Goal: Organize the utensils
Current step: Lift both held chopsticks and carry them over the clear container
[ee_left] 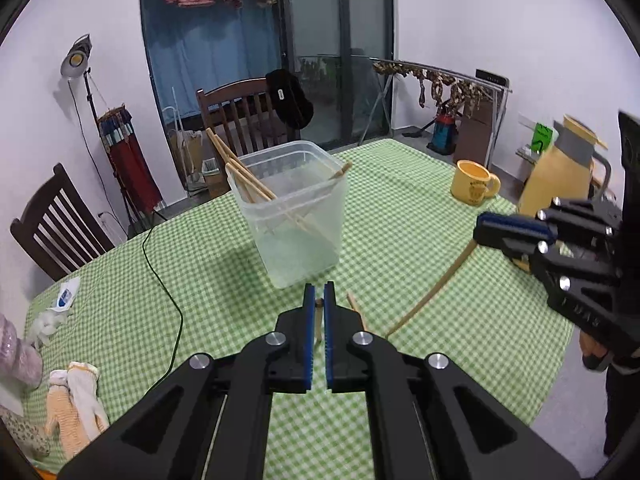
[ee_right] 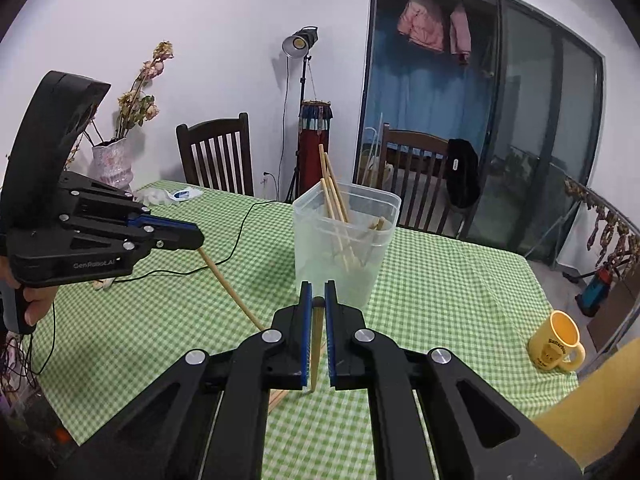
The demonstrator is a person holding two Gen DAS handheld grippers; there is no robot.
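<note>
**Two chopsticks held, one per gripper**

While each gripper pinches one chopstick, several more, count unclear, stand in the clear container [ee_left: 294,216] at 12 o'clock on the worktop [ee_left: 400,216]. Left gripper [ee_left: 319,316] fingers clamp a chopstick [ee_left: 319,320]; right gripper [ee_right: 318,320] fingers clamp a second chopstick [ee_right: 317,344]. One yellow mug [ee_right: 557,342] stands at 3 o'clock.

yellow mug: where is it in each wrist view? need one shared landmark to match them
Left wrist: the yellow mug stands upper right, on the checked cloth beside the tan jug.
Right wrist: the same mug is lower right, near the table edge.
Shared landmark: the clear plastic tub holding chopsticks, centre in both.
</note>
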